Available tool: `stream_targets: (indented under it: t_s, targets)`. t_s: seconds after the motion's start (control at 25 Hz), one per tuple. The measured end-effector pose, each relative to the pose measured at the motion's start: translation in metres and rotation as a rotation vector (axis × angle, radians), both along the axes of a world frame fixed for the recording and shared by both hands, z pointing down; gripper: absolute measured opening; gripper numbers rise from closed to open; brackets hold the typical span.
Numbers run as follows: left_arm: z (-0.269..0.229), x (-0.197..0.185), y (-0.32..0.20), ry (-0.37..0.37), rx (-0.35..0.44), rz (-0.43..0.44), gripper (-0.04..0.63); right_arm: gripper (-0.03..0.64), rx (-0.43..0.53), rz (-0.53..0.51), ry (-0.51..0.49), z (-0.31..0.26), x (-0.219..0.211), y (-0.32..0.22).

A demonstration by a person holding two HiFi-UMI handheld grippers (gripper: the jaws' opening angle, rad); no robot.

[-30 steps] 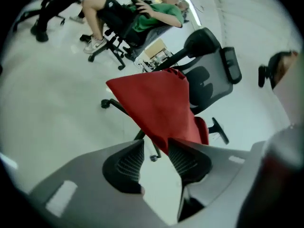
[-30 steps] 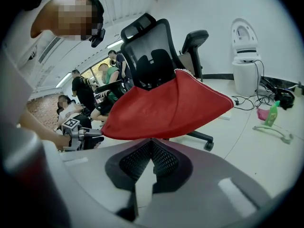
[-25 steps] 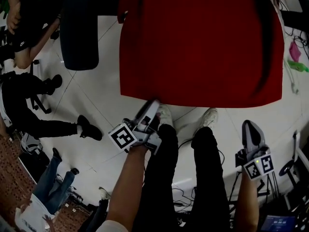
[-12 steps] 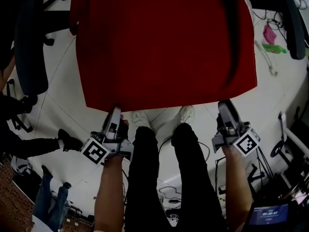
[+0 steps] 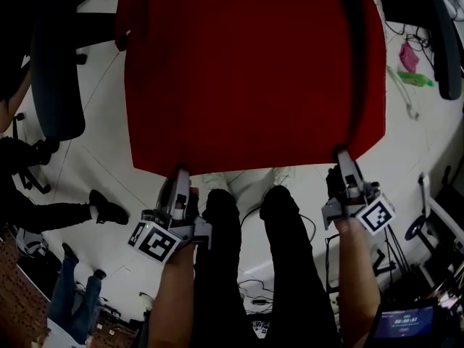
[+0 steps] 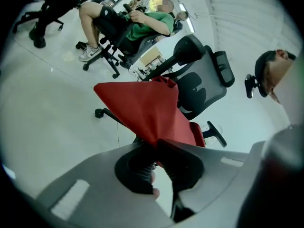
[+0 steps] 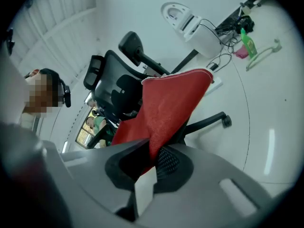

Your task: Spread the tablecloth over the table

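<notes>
The red tablecloth hangs spread out ahead of me, its near edge toward my legs. My left gripper is shut on the cloth's near left corner. In the left gripper view the red fabric runs straight into the pinched jaws of that gripper. At the near right corner my right gripper is likewise shut on the cloth. The right gripper view shows the fabric clamped in the right gripper. The table under the cloth is hidden.
A dark office chair stands at the left and another at the top right. A seated person's legs are at the left. Green and pink items lie on the white floor at the right. Cables trail near my feet.
Both grippers came up to the cloth's near edge, the right one from well below it, and closed on its corners. The near edge now sits slightly higher.
</notes>
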State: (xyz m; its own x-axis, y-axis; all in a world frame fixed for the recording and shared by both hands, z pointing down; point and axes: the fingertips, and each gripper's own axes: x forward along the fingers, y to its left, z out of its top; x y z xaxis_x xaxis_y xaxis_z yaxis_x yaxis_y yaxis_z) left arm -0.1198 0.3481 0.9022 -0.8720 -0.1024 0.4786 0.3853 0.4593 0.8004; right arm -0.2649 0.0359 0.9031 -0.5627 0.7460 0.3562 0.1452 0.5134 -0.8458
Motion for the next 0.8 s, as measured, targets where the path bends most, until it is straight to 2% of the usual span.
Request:
stream_targets:
  t_s: [0.12, 0.28, 0.4, 0.56, 0.8]
  targets:
    - [-0.026, 0.003, -0.001, 0.022, -0.128, 0.025, 0.020, 0.014, 0.084, -0.049, -0.115, -0.030, 0.002, 0.004]
    - [-0.086, 0.003, -0.001, 0.027, -0.356, 0.094, 0.020, 0.014, 0.267, -0.151, -0.304, -0.089, 0.003, 0.013]
    - [-0.134, -0.007, 0.003, 0.004, -0.475, 0.119, 0.020, 0.014, 0.319, -0.203, -0.399, -0.136, 0.002, 0.020]
    - [-0.204, -0.022, 0.010, -0.052, -0.529, 0.120, 0.020, 0.014, 0.341, -0.210, -0.460, -0.202, -0.002, 0.024]
    - [-0.337, -0.054, 0.016, -0.201, -0.660, 0.144, 0.020, 0.014, 0.274, -0.123, -0.596, -0.319, -0.027, 0.029]
